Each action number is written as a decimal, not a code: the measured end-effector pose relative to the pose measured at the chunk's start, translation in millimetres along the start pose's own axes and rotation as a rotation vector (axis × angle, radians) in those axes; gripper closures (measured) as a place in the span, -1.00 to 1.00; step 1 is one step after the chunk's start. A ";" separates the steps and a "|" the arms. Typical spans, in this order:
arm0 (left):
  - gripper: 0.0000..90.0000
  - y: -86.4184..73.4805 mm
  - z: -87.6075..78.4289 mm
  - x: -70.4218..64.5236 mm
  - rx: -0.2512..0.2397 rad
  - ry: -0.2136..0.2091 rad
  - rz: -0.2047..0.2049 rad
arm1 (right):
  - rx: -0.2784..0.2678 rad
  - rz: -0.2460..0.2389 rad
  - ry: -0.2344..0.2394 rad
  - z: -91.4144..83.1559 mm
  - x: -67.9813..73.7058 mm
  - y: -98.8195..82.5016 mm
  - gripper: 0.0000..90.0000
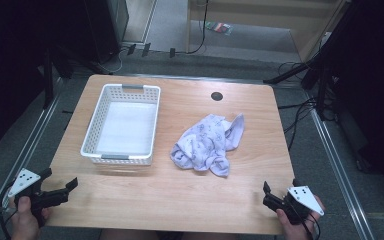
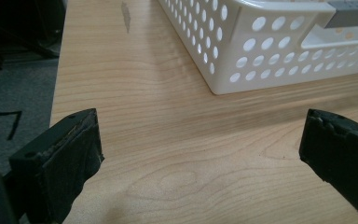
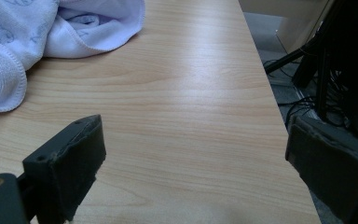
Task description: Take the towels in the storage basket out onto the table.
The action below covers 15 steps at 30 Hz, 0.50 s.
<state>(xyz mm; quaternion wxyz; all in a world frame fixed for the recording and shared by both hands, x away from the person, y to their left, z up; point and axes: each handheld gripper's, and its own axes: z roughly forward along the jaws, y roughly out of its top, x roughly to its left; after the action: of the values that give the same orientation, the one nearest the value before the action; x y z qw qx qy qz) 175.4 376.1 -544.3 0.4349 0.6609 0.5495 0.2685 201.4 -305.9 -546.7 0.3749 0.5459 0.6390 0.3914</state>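
A crumpled pale lilac patterned cloth [image 1: 207, 145] lies at the middle of the wooden table [image 1: 190, 195]. Its edge also fills the upper left of the right gripper view [image 3: 37, 32]. To its left stands a white perforated basket [image 1: 94, 120] with nothing in it; a corner of this basket [image 2: 261, 46] sits ahead of my left gripper. My left gripper [image 1: 60, 178] is at the table's near left corner, open and holding nothing [image 2: 200, 140]. My right gripper [image 1: 280, 186] is at the near right corner, short of the cloth, also open with nothing between its jaws [image 3: 196, 149].
A round black grommet [image 1: 216, 96] is set in the table near its far edge. Past the right edge, cables and black stand legs [image 1: 300, 70] lie on the grey floor. Metal rails run along both sides of the table.
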 end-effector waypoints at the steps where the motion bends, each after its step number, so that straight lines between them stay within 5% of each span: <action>1: -1.00 -0.2 0.6 0.2 -0.005 0.001 -0.003 | 0.000 0.000 0.000 0.0 0.0 0.0 -0.89; 15: -1.00 -1.2 11.0 -1.2 0.072 -0.007 -0.007 | -0.003 -0.003 0.000 -0.4 -0.5 -0.3 -0.89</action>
<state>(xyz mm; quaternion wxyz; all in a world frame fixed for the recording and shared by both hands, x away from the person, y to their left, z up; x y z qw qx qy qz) 183.7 371.9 -550.5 0.4139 0.6751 0.5596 0.2445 200.9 -306.4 -546.7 0.3766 0.5443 0.6391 0.3918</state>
